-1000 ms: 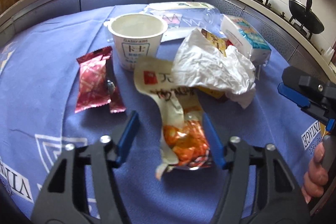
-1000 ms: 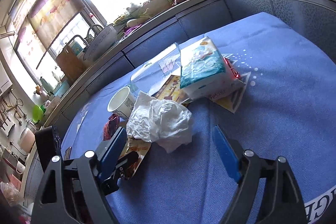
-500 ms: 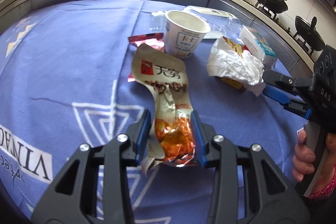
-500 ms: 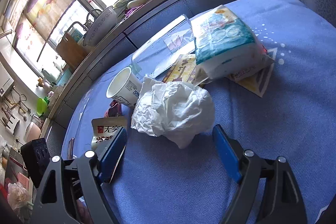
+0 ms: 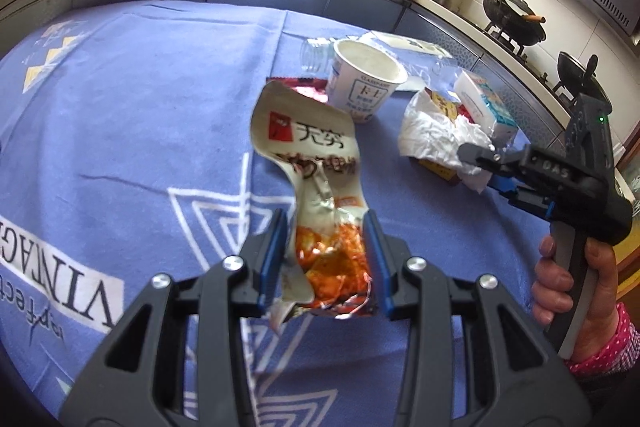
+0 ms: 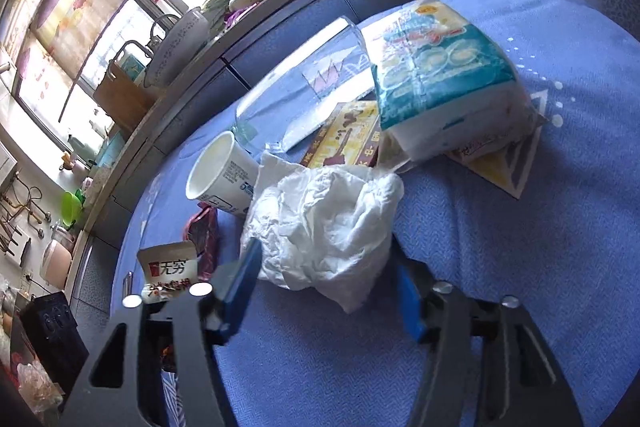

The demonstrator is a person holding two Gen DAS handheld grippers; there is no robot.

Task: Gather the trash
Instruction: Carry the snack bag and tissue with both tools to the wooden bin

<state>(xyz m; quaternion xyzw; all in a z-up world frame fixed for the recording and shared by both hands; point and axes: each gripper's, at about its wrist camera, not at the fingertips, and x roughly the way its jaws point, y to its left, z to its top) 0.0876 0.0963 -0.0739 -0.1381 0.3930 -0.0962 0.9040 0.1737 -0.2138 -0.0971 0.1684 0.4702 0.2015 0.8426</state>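
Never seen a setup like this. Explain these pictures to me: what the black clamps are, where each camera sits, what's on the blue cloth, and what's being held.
No robot here: a person holds a hand-operated clamp in each hand, each with a camera looking along its two fingers.

The left camera shows the left gripper shut on a white and orange snack wrapper, and the person's right hand holding the other tool.

The right camera shows the right gripper, whose jaws have just been closing, pressing a crumpled white tissue.

On the blue tablecloth lie a paper cup, a red wrapper, a clear plastic bottle, a yellow box and a tissue pack.

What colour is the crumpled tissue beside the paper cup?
White; the crumpled tissue shows best in the right wrist view.
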